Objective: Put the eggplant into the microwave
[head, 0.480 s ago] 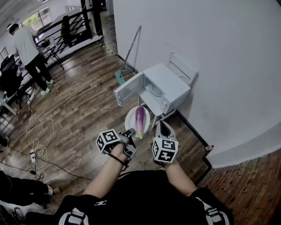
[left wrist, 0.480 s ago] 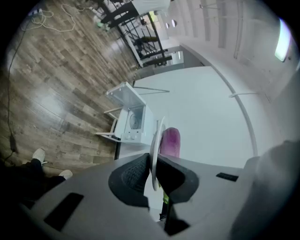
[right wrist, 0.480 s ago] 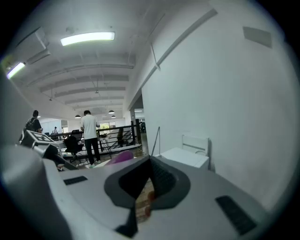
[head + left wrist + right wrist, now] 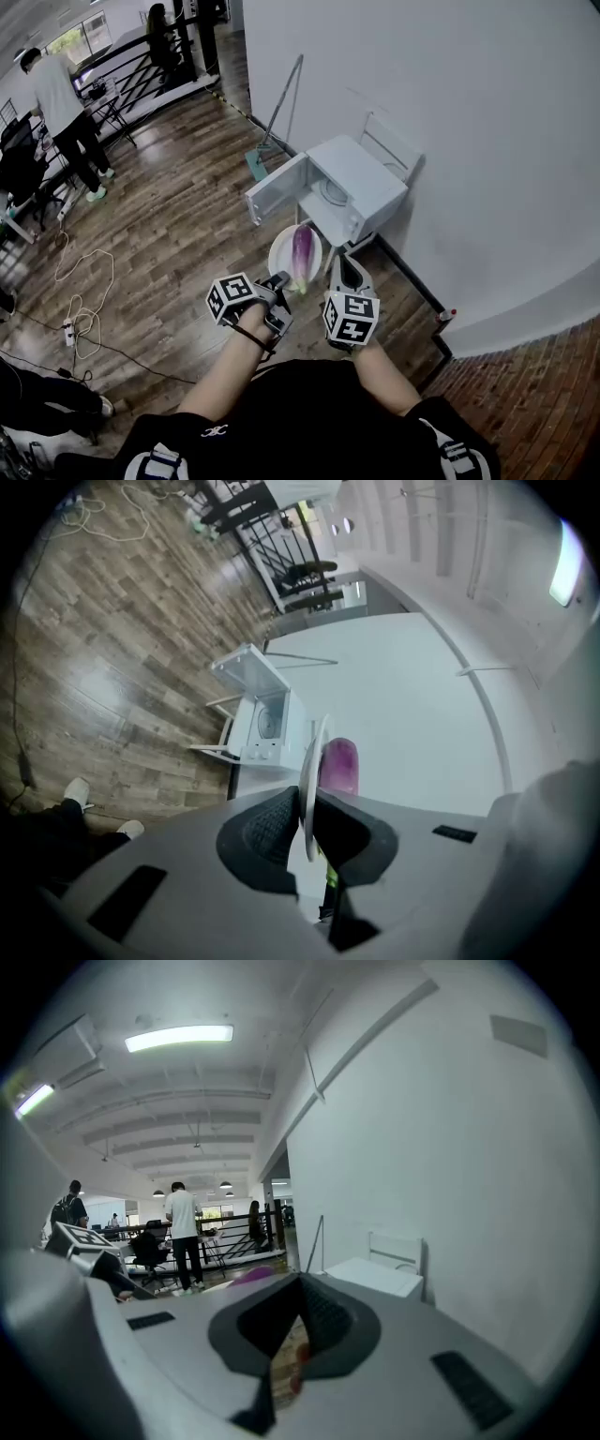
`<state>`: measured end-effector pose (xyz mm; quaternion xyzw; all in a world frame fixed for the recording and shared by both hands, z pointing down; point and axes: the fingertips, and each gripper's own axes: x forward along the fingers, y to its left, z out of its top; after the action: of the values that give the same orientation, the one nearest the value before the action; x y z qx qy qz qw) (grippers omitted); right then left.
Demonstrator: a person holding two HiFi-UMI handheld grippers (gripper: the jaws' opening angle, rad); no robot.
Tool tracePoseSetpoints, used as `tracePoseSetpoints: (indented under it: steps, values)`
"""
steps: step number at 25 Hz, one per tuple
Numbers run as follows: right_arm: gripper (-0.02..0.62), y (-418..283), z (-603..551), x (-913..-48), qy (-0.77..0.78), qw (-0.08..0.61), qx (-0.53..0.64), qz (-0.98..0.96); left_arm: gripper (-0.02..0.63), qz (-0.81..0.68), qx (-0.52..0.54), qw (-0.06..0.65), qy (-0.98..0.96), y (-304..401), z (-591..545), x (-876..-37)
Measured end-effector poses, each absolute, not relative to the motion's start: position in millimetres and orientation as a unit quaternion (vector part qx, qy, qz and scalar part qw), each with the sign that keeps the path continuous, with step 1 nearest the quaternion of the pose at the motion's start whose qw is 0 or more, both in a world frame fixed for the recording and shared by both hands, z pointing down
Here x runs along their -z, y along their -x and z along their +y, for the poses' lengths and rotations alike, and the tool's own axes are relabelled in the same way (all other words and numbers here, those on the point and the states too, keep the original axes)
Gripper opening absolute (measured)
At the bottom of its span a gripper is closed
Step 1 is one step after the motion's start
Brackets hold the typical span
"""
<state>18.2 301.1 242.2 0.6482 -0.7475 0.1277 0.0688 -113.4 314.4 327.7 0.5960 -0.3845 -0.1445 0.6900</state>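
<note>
A wood floor runs to a white wall, where the microwave [image 4: 352,187] stands far ahead with its door [image 4: 277,192] swung open to the left. The left gripper [image 4: 278,284] is clamped on the near rim of a plate [image 4: 281,251] carrying the eggplant [image 4: 302,251], short of the opening. The right gripper [image 4: 342,265], jaws together and empty, hangs just right of it. The carry forward and setting it inside remain.
</note>
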Motion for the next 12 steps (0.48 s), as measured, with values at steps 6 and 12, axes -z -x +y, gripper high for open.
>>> tracePoseSetpoints:
  steps: [6, 12]
  values:
    - [0.011, -14.1, 301.3, -248.6, -0.641, 0.074, -0.13, -0.753, 0.032, -0.382, 0.152, 0.693, -0.593, 114.1, 315.0, -331.9]
    - [0.011, 12.8, 309.1, -246.9, -0.634, 0.079, -0.126, -0.759, 0.032, -0.379, 0.155, 0.694, -0.592, 134.6, 324.7, -329.7]
